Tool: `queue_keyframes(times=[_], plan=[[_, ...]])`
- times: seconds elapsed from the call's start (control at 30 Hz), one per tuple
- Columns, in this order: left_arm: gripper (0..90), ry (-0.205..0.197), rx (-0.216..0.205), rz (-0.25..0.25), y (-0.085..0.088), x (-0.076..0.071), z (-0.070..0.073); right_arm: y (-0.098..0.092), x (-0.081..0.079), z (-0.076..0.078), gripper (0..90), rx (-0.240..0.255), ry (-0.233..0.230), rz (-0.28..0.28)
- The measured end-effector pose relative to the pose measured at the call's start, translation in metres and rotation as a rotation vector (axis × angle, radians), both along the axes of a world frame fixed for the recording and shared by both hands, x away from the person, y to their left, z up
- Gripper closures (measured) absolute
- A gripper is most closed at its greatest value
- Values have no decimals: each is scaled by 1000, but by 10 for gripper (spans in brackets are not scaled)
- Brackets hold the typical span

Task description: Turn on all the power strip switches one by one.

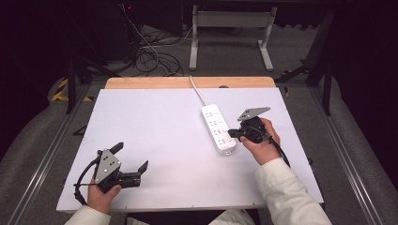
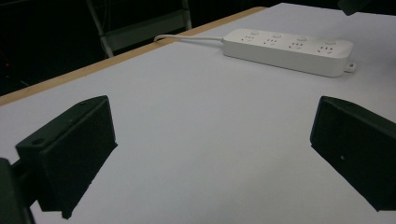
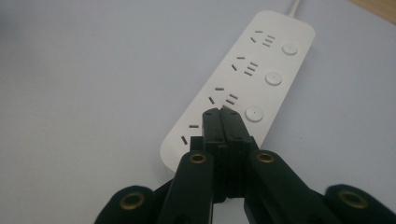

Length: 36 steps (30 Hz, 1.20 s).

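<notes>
Strip: white power strip [image 1: 218,127] lies flat on the bench [image 1: 155,140], at 2 o'clock from centre, cord [image 1: 198,92] running off toward 12.
Handling: likely rigid, light, smooth plastic; best gripped across its narrow sides.
Right tongs [image 3: 221,116]: closed, empty, tips over the strip's near end by a button.
Left tongs [image 1: 133,157]: wide open, empty, at 7 o'clock, well apart.
Room: open bench from 8 to 11; right edge near the strip.

A white power strip [image 1: 218,127] with dark slots and a white cord [image 1: 197,91] is seen on a pale grey-white table [image 1: 155,136], edged in light wood at twelve o'clock. Black jaws are shown.
</notes>
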<state>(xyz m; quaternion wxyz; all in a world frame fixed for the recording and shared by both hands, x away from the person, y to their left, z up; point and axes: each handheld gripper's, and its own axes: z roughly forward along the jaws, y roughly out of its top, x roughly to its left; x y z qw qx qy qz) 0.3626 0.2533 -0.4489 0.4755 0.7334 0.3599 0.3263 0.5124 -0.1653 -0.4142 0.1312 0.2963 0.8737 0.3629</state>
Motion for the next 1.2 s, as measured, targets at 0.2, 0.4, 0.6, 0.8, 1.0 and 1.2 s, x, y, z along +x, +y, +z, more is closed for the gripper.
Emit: queue_keyframes(times=[0.2,0.4,0.6,0.8,1.0,1.2], plan=[[6,0,4,2,0,0,0,4,8,-7,900,-24,28,-9],[6,1,2,-1,0,0,0,6,13,-12,900,-51,57,-16],[6,4,-3,0,0,0,0,9,18,-17,900,-80,81,-20],[7,5,-3,-1,0,1,0,12,23,-22,900,-115,117,-21],[7,6,-1,-1,0,0,0,13,24,-24,900,-129,118,-27],[7,6,-1,-1,0,0,0,14,23,-24,900,-134,113,-29]])
